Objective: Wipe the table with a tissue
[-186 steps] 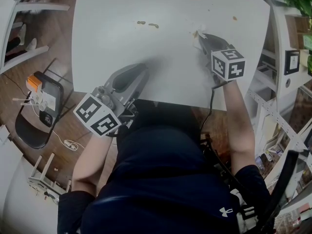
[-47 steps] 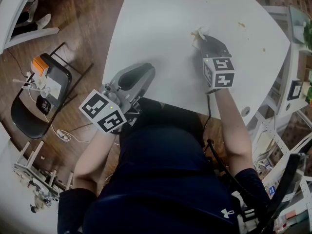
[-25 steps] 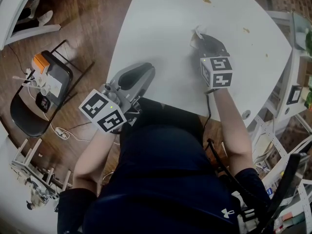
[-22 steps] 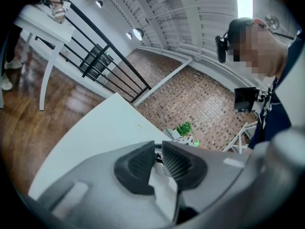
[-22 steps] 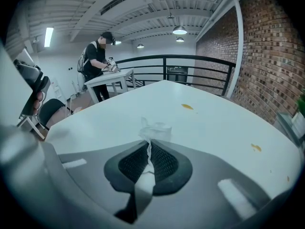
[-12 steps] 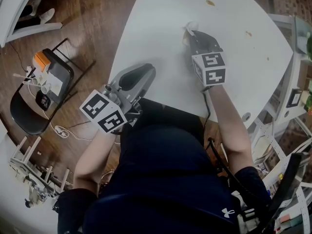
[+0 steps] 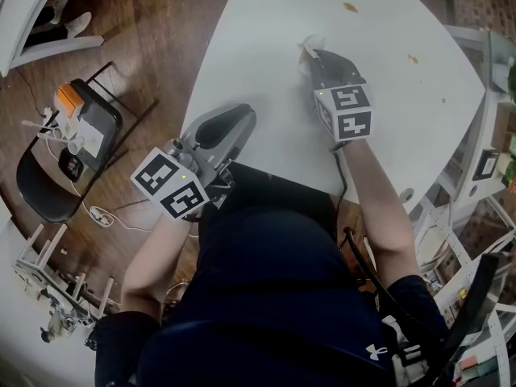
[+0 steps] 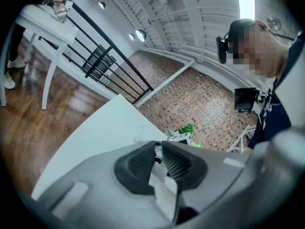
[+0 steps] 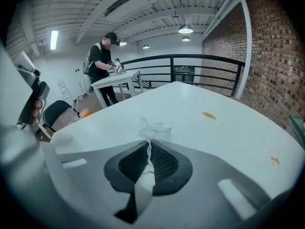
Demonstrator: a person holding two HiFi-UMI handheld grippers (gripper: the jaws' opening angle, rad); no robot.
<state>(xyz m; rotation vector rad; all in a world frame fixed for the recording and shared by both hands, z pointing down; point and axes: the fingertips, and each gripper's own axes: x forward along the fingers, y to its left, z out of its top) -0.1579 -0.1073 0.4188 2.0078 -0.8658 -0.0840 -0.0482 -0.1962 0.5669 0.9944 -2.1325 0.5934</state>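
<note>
The right tool [image 7: 316, 57] is clamped shut on a crumpled white tissue [image 7: 309, 47]. The tissue's bunched end pokes out just past the tool's tips, down at the white worktop [image 7: 258, 31]. An orange stain [image 7: 350, 7] lies ahead of this tool and slightly to its right. The left tool [image 7: 240, 113] is well apart to its left, over the worktop's near edge, with its jaws closed and nothing visible between them.

You stand over a brown wood floor [image 7: 161, 39], with a black chair [image 7: 40, 200] down at your left. Ahead, a black railing [image 9: 200, 57] runs toward a red brick wall [image 9: 274, 56], and round lamps [image 9: 185, 29] glow under the white ceiling [image 9: 95, 11].
</note>
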